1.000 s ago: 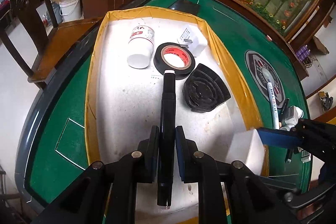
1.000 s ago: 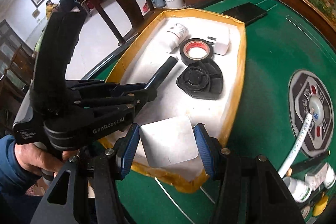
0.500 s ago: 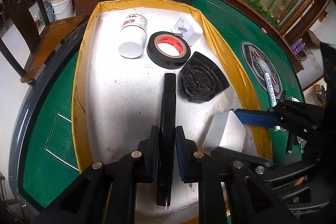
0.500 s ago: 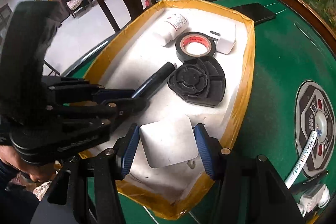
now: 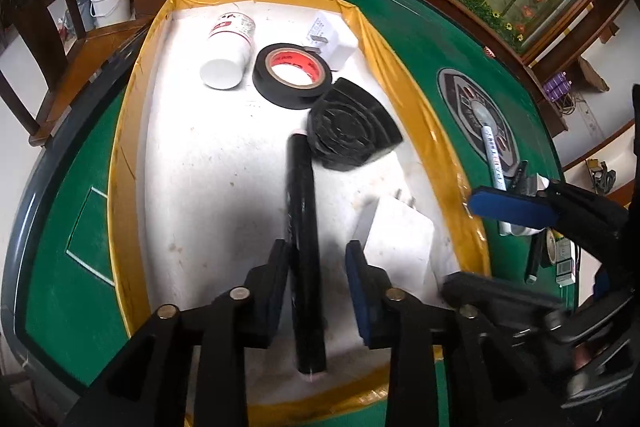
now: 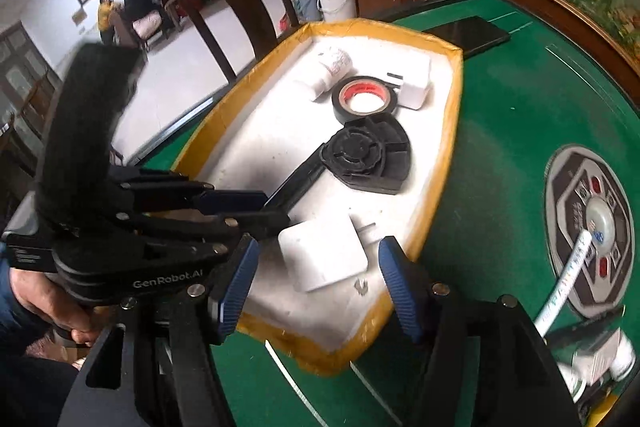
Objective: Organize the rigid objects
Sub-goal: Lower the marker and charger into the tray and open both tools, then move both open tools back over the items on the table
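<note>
Left to right in the white foam tray with yellow-taped rim (image 5: 132, 131):

- white plastic bottle with red-and-white label (image 5: 228, 55), on its side at the far end.
- black roll of electrical tape with red core (image 5: 292, 75), flat, just beside the bottle.
- white plug adapter (image 5: 332, 39) behind the roll, touching it.
- black fan-shaped ribbed plastic part (image 5: 352, 131), its corner touching the roll.
- long black marker pen (image 5: 302, 227), lying in the tray, far tip against the fan part.
- white square charger block (image 6: 322, 253), near the right rim, prongs facing the far end.

Left gripper (image 5: 318, 263): fingers opening, pen between them but the pads are off it. Released.
Right gripper (image 6: 316, 279): fingers opening, block between them, clear gaps both sides. Also released. Both items are down in the tray.

Risks, my read:
- The pen is round; a finger clipping it on retract could roll it or shove it harder into the fan part.
- The two grippers sit very close together, so the left fingers could clip the block if they pull out at once.
- The block is near the rim; a nudge could tip it onto the green felt surface (image 6: 520, 131).

Text: "GenRobot.AI" on the left gripper body in the right wrist view. A white pen (image 6: 564, 287) outside the tray has print; can't read it. Bottle label and tape core print are illegible.
</note>
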